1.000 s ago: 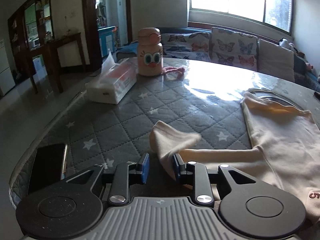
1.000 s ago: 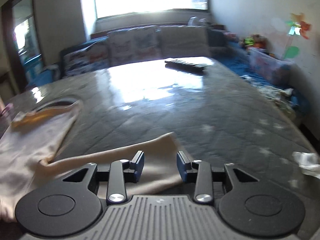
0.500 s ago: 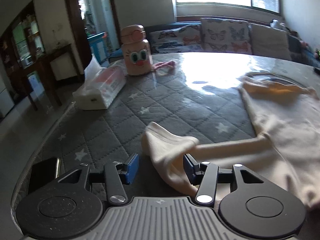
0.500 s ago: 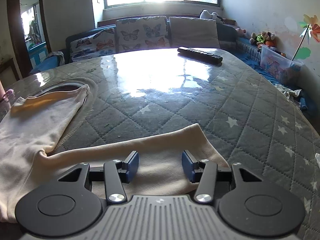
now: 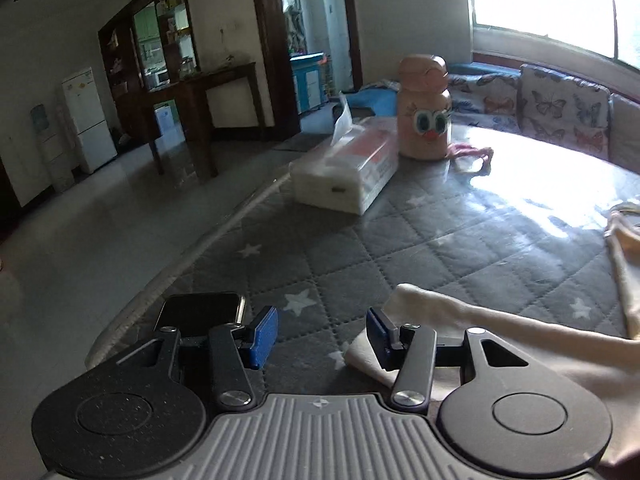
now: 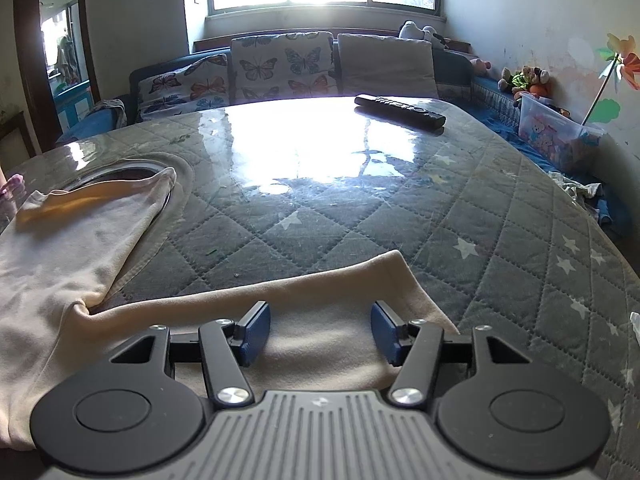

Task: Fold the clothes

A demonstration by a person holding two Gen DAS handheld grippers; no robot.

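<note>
A soft cream knit long-sleeved garment (image 6: 52,264) lies flat on the grey star-quilted tabletop under glossy clear film (image 6: 360,208), one sleeve cuff (image 5: 416,304) at the left gripper's (image 5: 322,336) 2 o'clock. That gripper's blue-padded jaws stand wide apart, holding nothing, above bare quilt. The right gripper (image 6: 320,332) hovers spread wide over the other flat sleeve (image 6: 320,300), with a slim black remote control (image 6: 400,111) at 12 o'clock.

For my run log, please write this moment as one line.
left gripper: open, beside left sleeve | right gripper: open, over right sleeve | shirt: flat, unfolded
</note>
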